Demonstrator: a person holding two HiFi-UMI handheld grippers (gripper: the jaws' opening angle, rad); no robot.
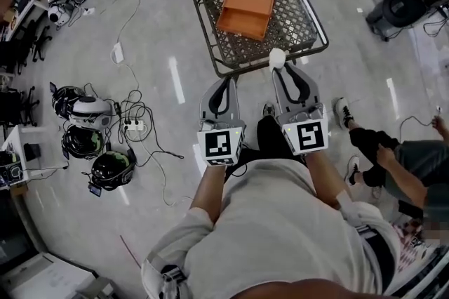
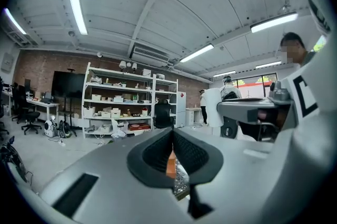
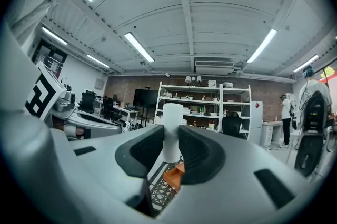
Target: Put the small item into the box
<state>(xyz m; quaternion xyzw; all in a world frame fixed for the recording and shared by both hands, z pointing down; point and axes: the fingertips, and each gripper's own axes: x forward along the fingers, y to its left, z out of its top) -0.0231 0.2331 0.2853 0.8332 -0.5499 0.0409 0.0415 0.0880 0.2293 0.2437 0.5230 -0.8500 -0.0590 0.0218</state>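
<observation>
Grey floor (image 1: 161,24) carries a wire cart (image 1: 312,27) with the orange box (image 1: 245,10) on it. The right hand-held gripper (image 1: 278,66) clamps the small white item (image 3: 171,128) near the cart's edge, and the left hand-held gripper (image 1: 226,82) is closed and empty. The item is picked up; putting it into the box is what remains, I judge.

We find no legible text, brand, number or sign in any view. The only printed marks are black-and-white square code patterns (image 1: 219,144), one on the cube of the left tool (image 1: 224,82) and one on the cube of the right tool (image 1: 278,66), at 3 o'clock of the first. Neither pattern carries characters.
</observation>
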